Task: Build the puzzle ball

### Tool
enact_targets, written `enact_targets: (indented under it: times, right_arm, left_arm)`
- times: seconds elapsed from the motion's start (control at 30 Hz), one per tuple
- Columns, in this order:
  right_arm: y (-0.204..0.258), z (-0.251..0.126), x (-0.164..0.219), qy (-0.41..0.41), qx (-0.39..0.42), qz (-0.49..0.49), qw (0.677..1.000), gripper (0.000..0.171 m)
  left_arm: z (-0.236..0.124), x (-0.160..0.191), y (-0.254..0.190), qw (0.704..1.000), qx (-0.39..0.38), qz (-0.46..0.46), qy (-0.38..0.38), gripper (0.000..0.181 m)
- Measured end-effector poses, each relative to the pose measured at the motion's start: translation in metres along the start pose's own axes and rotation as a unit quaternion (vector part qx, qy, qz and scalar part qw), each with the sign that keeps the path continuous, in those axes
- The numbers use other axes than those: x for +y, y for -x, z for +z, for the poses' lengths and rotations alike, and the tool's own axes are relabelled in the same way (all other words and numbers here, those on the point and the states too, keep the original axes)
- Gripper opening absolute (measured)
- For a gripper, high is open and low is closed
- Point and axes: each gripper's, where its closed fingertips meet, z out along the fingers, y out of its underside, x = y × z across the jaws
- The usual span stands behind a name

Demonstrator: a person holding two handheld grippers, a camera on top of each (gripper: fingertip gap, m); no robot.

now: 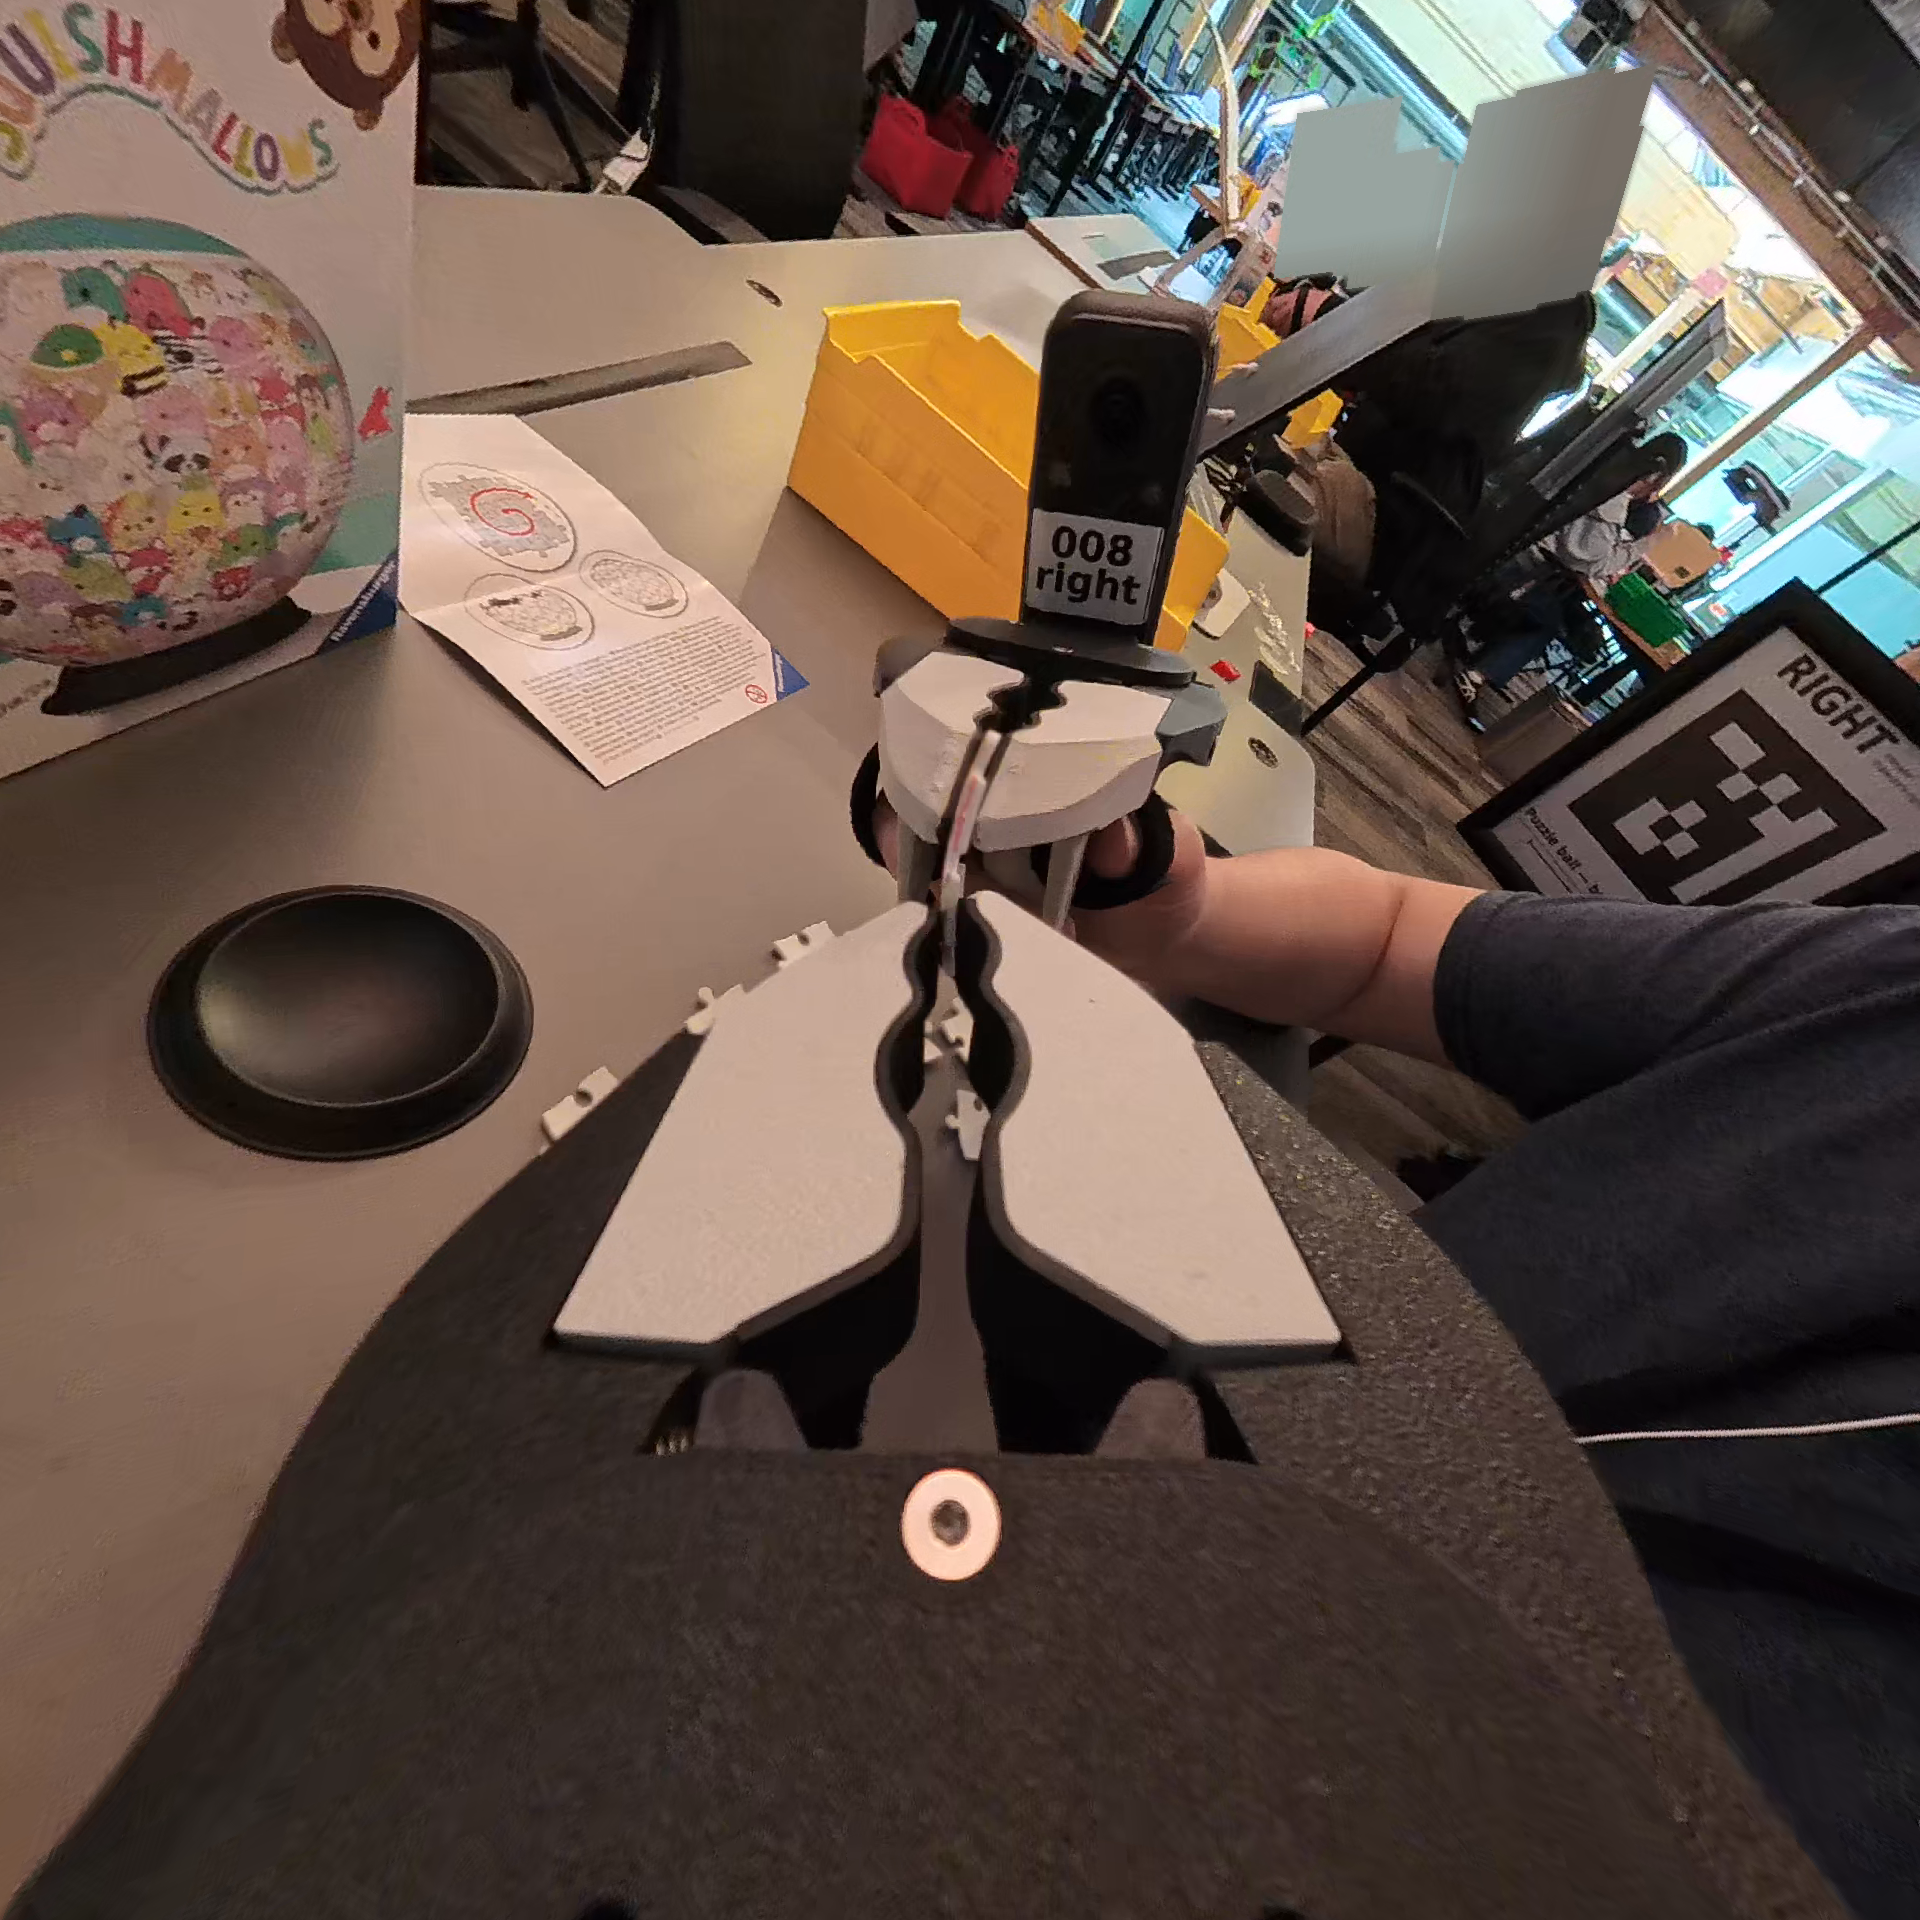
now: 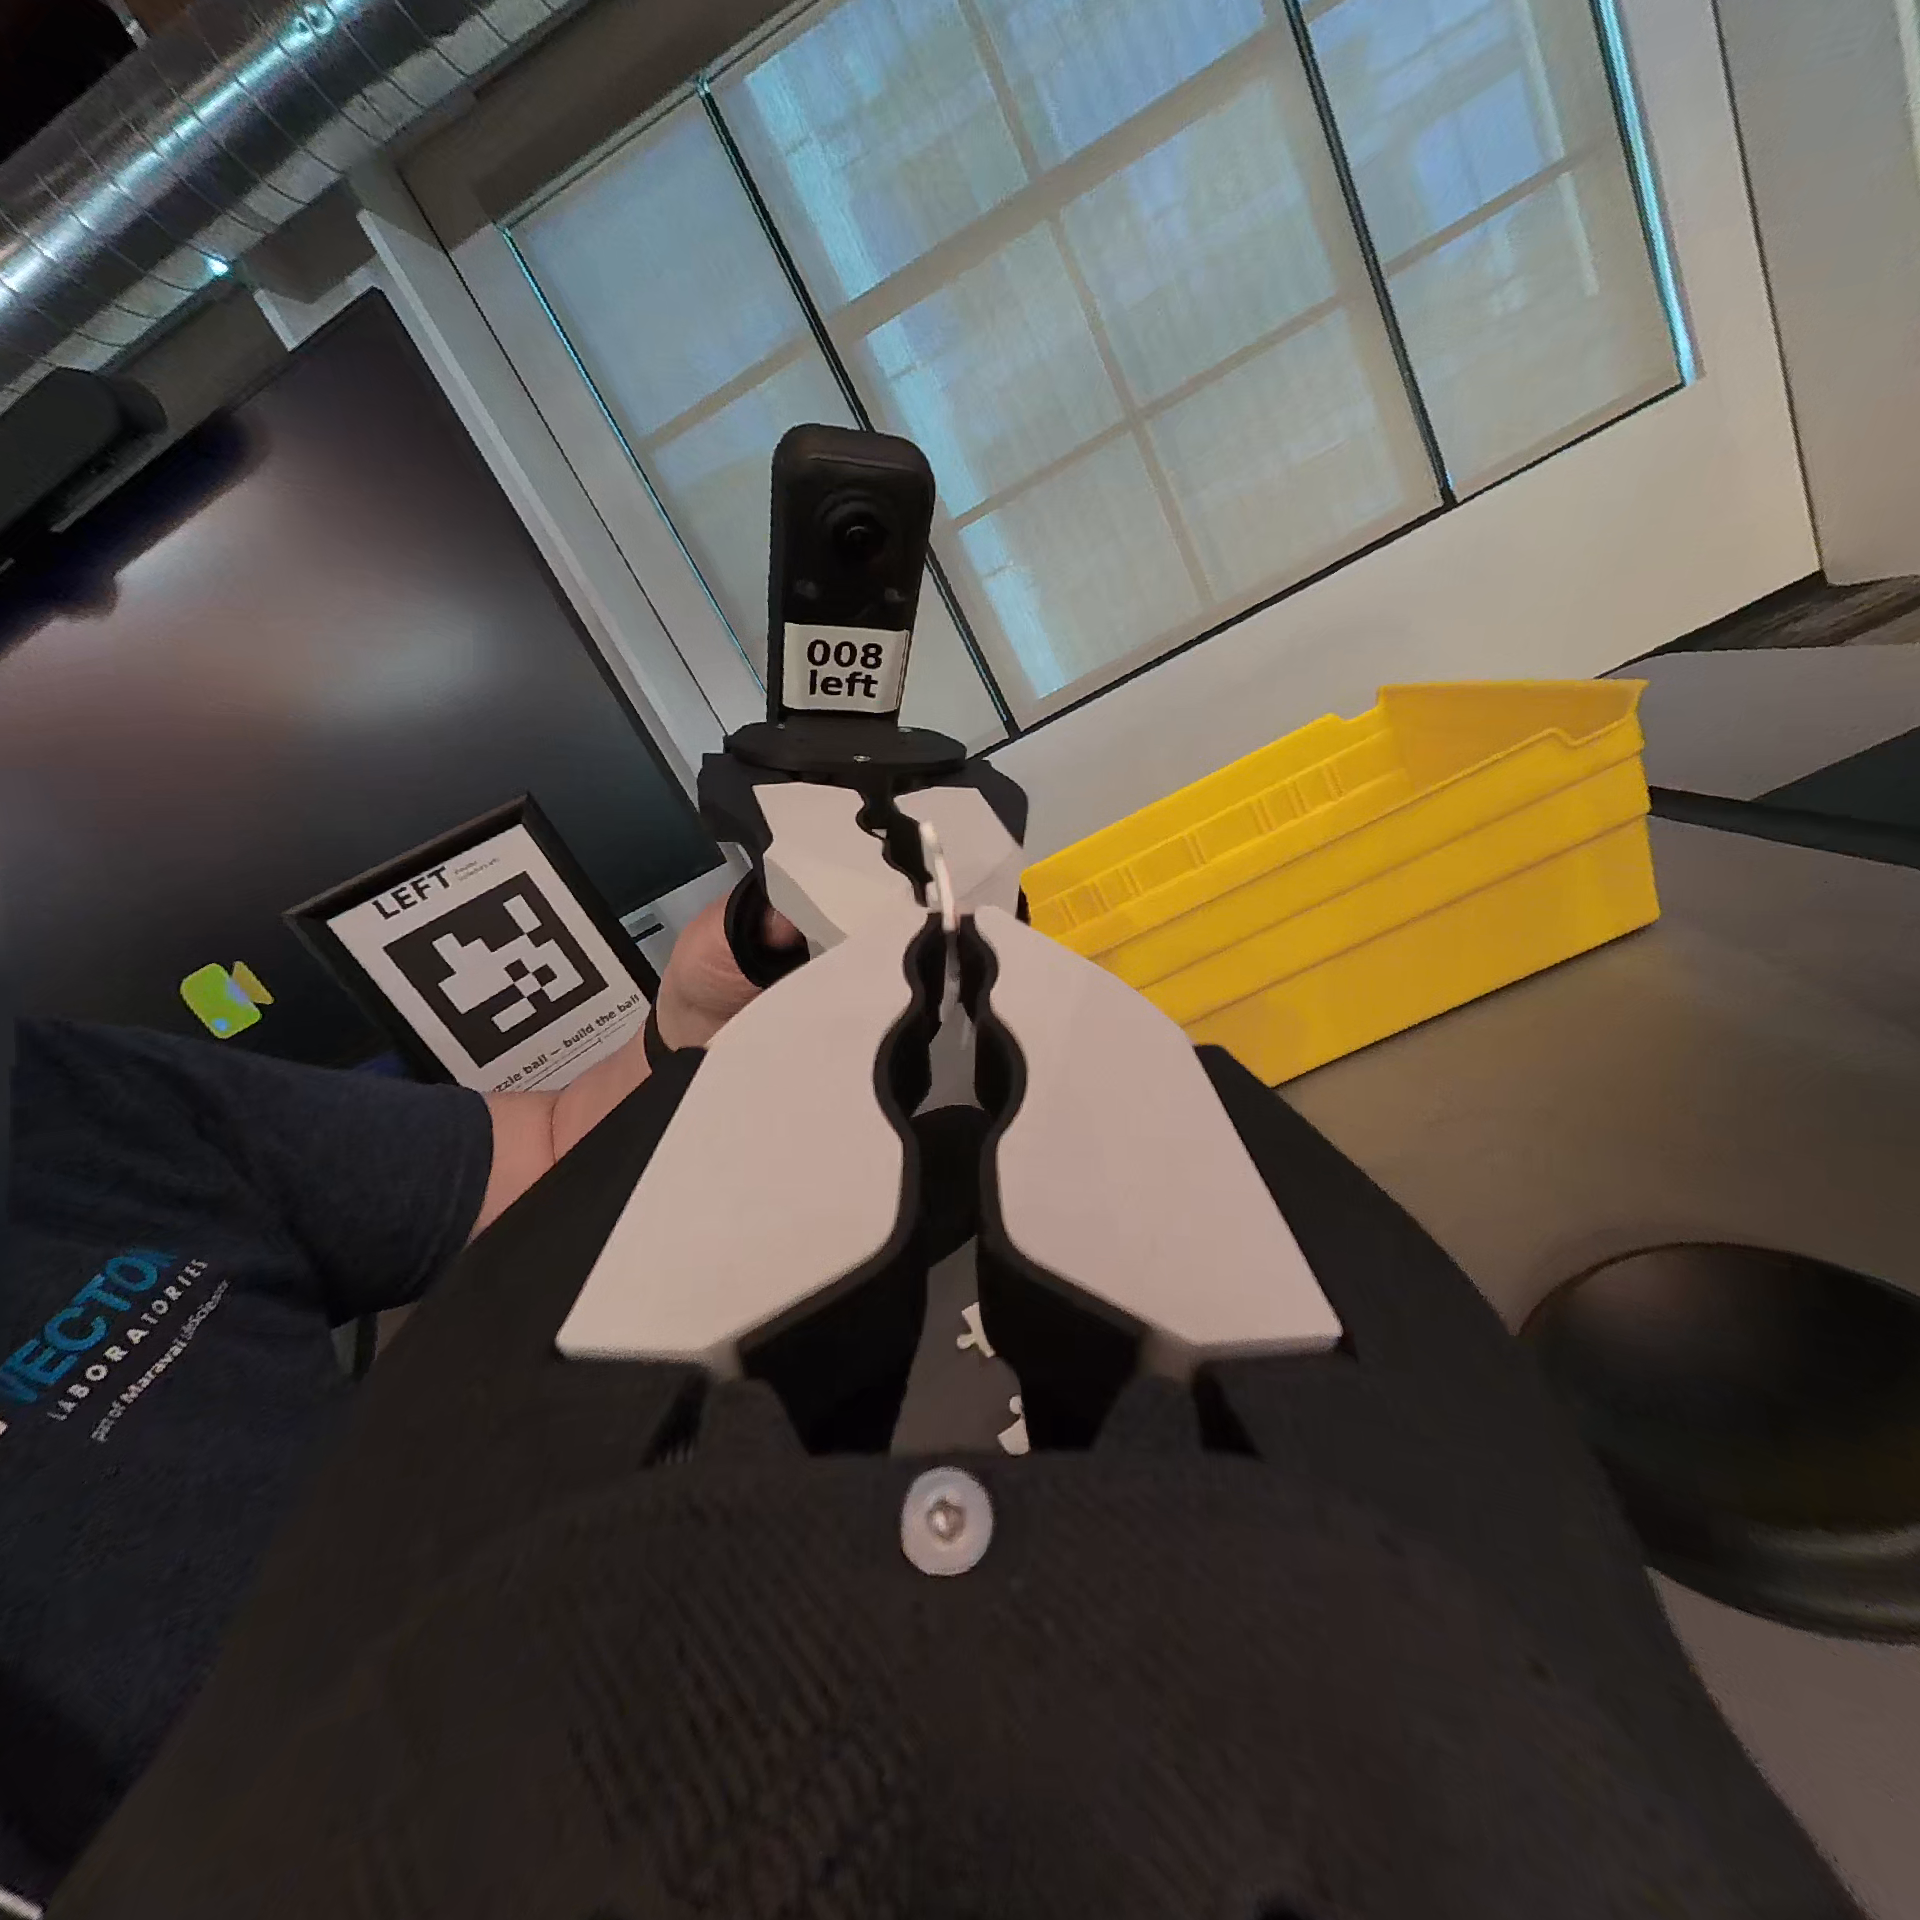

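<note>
Two grippers (image 1: 948, 920) (image 2: 948, 925) on edge-on puzzle pieces (image 1: 961, 821).

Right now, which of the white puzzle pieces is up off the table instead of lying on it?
The puzzle piece pinched edge-on between the left gripper and the right gripper; the loose pieces lie flat on the table.

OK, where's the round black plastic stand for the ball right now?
In the left wrist view the round black plastic stand sits empty on the grey table, left of the left gripper, below the puzzle box.
</note>
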Motion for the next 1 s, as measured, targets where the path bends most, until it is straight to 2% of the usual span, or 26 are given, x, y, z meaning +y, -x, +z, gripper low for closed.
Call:
enact_targets:
  times: [0.07,0.13,0.2,0.23,0.27,0.33,0.37,0.43,0.53,0.67,0.83,1.0]
  right_arm:
    - [0.002,0.001,0.002,0.007,-0.003,-0.005,1.000,0.006]
    - [0.003,-0.001,-0.002,0.005,0.007,-0.022,1.000,0.023]
    - [0.004,-0.008,-0.009,0.012,0.017,-0.051,0.998,0.022]
    - [0.002,-0.013,-0.013,0.018,0.028,-0.067,0.997,0.022]
    - [-0.001,-0.017,-0.016,0.024,0.040,-0.082,0.996,0.022]
    - [-0.008,-0.023,-0.022,0.030,0.057,-0.098,0.993,0.021]
    - [-0.012,-0.025,-0.024,0.031,0.063,-0.099,0.993,0.021]
    - [-0.019,-0.025,-0.024,0.041,0.071,-0.101,0.992,0.021]
    - [-0.030,-0.027,-0.014,0.075,0.087,-0.109,0.987,0.021]
    - [-0.043,-0.035,-0.002,0.112,0.108,-0.117,0.981,0.021]
    - [-0.057,-0.044,0.000,0.129,0.123,-0.121,0.977,0.022]
    - [-0.063,-0.051,-0.004,0.132,0.133,-0.131,0.974,0.021]
  left_arm:
    - [-0.004,0.003,0.001,1.000,-0.001,-0.003,0.003,0.002]
    - [-0.019,0.006,0.004,1.000,-0.015,-0.007,0.014,0.002]
    - [-0.055,0.004,0.018,0.997,-0.072,0.005,0.021,0.002]
    - [-0.081,0.003,0.034,0.992,-0.123,0.016,0.031,0.002]
    - [-0.112,0.002,0.055,0.980,-0.189,0.027,0.054,0.002]
    - [-0.179,-0.003,0.108,0.936,-0.334,0.027,0.108,0.002]
    - [-0.205,-0.001,0.130,0.916,-0.374,0.002,0.146,0.002]
    - [-0.233,0.009,0.163,0.890,-0.398,-0.068,0.213,0.002]
    - [-0.234,0.033,0.202,0.874,-0.375,-0.139,0.275,0.002]
    - [-0.233,0.059,0.251,0.846,-0.380,-0.152,0.341,0.002]
    - [-0.208,0.062,0.272,0.866,-0.306,-0.224,0.326,0.002]
    - [-0.198,0.071,0.278,0.861,-0.263,-0.249,0.358,0.002]
